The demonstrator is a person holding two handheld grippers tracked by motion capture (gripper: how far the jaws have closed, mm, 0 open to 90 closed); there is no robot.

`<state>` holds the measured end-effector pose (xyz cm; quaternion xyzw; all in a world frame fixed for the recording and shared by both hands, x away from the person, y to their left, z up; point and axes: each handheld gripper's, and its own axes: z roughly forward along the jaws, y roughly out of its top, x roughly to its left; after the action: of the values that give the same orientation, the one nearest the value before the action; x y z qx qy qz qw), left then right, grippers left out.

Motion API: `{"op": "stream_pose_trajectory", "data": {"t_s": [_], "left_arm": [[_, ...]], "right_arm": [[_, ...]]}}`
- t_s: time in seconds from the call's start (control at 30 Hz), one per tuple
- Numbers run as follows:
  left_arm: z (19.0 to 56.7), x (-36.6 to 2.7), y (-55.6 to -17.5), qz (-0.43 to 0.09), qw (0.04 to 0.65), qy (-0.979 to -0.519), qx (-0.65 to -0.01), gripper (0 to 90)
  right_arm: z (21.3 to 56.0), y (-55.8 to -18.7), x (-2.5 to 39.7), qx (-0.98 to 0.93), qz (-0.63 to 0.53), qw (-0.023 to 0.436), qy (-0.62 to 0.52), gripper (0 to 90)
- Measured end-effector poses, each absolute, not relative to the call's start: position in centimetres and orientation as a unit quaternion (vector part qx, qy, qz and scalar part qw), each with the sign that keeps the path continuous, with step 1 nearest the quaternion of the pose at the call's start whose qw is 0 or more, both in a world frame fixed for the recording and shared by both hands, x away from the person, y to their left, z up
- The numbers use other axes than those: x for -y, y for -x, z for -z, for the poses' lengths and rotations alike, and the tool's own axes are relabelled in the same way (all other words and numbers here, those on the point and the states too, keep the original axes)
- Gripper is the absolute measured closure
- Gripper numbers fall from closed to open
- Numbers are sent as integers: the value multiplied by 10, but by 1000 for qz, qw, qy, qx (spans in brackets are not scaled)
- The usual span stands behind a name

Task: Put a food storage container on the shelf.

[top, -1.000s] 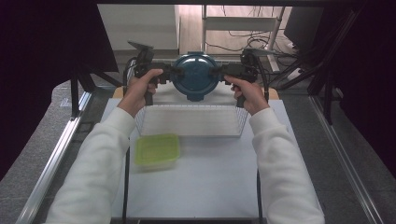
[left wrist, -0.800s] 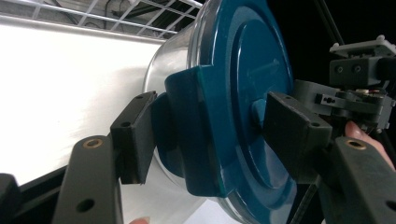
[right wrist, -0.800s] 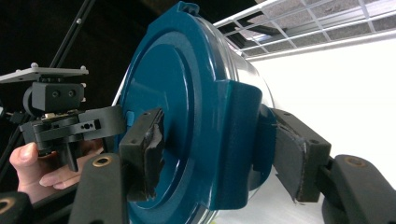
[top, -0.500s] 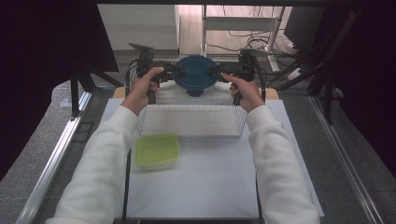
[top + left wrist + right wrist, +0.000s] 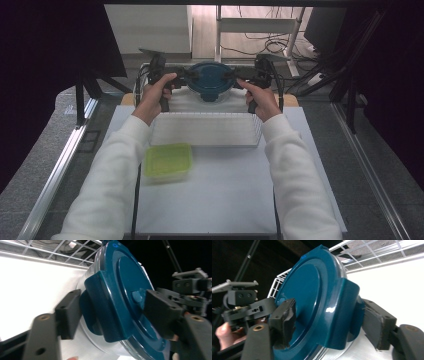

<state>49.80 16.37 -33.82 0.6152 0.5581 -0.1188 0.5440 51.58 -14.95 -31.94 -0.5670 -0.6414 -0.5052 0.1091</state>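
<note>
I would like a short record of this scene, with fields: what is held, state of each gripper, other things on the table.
held thing: round container with blue lid, over the far part of the wire basket
left gripper: shut on the lid's side clip
right gripper: shut on the opposite clip
other things: green-lidded box on the white table, in front of the basket

**Materials and finishes**

Glossy teal plastic lid (image 5: 317,302), smooth, with highlights. Clear container body (image 5: 86,322) beneath, glass or plastic undetermined. Matt black gripper pads (image 5: 285,322), slightly rough. White-coated wire basket (image 5: 205,129). Translucent green plastic box (image 5: 168,161). Matt white table (image 5: 210,200).
</note>
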Motion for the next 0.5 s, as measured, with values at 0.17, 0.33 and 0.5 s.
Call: {"op": "stream_pose_trajectory", "data": {"t_s": [0.17, 0.33, 0.5], "left_arm": [[334, -162, -491, 72, 548, -617, -560, 150], [328, -163, -483, 48, 553, -618, -556, 123], [324, -168, -470, 31, 558, -638, -529, 120]], "right_arm": [[314, -506, 141, 655, 500, 61, 563, 151], [304, -496, 137, 664, 494, 5, 561, 71], [299, -486, 142, 675, 495, -25, 546, 80]]}}
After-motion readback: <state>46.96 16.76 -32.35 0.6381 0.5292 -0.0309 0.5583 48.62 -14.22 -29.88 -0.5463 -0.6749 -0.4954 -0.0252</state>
